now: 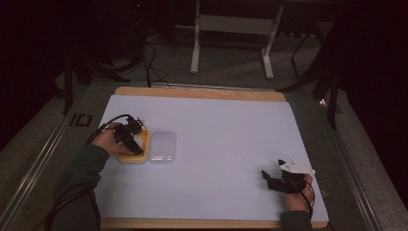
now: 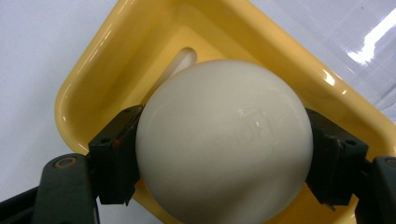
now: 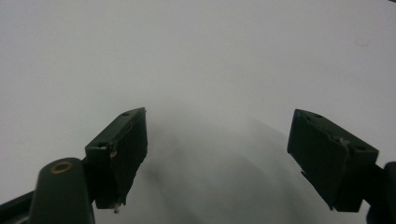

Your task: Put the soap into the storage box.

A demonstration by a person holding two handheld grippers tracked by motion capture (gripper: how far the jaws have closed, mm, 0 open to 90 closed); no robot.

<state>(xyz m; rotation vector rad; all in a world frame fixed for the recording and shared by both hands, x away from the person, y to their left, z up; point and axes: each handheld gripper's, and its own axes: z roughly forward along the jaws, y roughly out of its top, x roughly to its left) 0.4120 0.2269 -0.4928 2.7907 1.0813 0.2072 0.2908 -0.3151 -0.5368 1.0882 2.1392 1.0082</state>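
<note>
Count so far: one white ball [image 2: 224, 140], one yellow tray [image 2: 93, 88], one clear lid [image 1: 162, 147] lying just beside the tray on the surface [image 1: 231, 130]; left gripper [image 2: 219, 149] has its jaws clamped on the ball right over the tray; right gripper [image 3: 217, 158] sits well apart, jaws wide, holding nothing.

Dark green sleeves [image 1: 77, 178], black fingers [image 3: 119, 154], brass-coloured screws, trailing black cables.

Dim room with grey carpeted floor [image 1: 231, 57]; white sheet-covered wooden table [image 1: 202, 92] framed by grey metal rails [image 1: 43, 154]. Behind it, a white metal stand with two legs [image 1: 195, 53], black cables trailing on the floor [image 1: 151, 67], dark surroundings
</note>
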